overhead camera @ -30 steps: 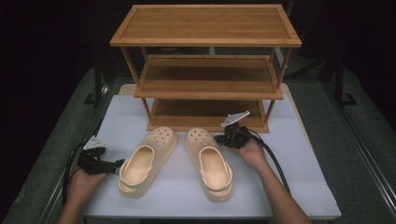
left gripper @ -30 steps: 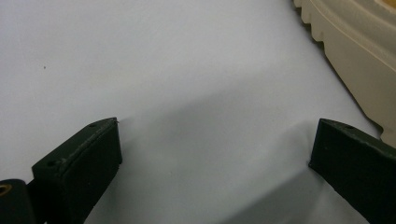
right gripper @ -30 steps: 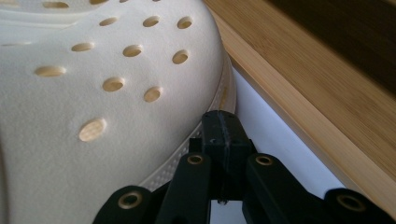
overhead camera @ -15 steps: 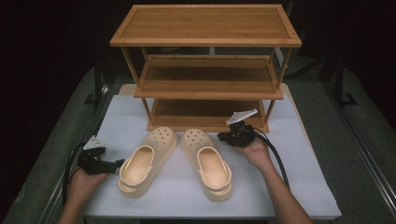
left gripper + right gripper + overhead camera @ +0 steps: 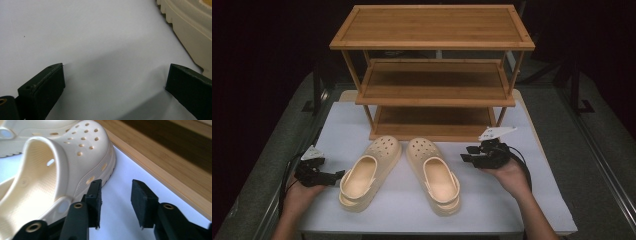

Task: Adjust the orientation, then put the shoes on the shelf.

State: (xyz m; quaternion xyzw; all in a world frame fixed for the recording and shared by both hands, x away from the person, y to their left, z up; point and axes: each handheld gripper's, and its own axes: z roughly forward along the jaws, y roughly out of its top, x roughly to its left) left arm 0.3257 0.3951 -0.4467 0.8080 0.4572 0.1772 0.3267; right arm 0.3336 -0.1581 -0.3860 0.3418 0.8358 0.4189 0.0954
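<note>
Two cream clogs lie side by side on the white table (image 5: 532, 200), toes toward the rack: the left clog (image 5: 367, 175) and the right clog (image 5: 434, 172). My left gripper (image 5: 339, 175) rests by the left clog's heel side with its jaws wide open over bare table (image 5: 100, 37), and the clog's ridged sole (image 5: 190, 25) is just beyond the right jaw. My right gripper (image 5: 466, 153) hovers a little to the right of the right clog (image 5: 62, 162). Its jaws have just been opening, and nothing is between them (image 5: 116, 202).
A three-tier bamboo shoe rack (image 5: 432, 75) stands at the back of the table, all shelves bare. Its bottom board (image 5: 162, 157) runs close past my right gripper. A dark grey surface borders the table on both sides.
My right gripper has pulled back to the right, away from the right clog's side, and its jaws now stand apart. The left gripper and both clogs have stayed put.
</note>
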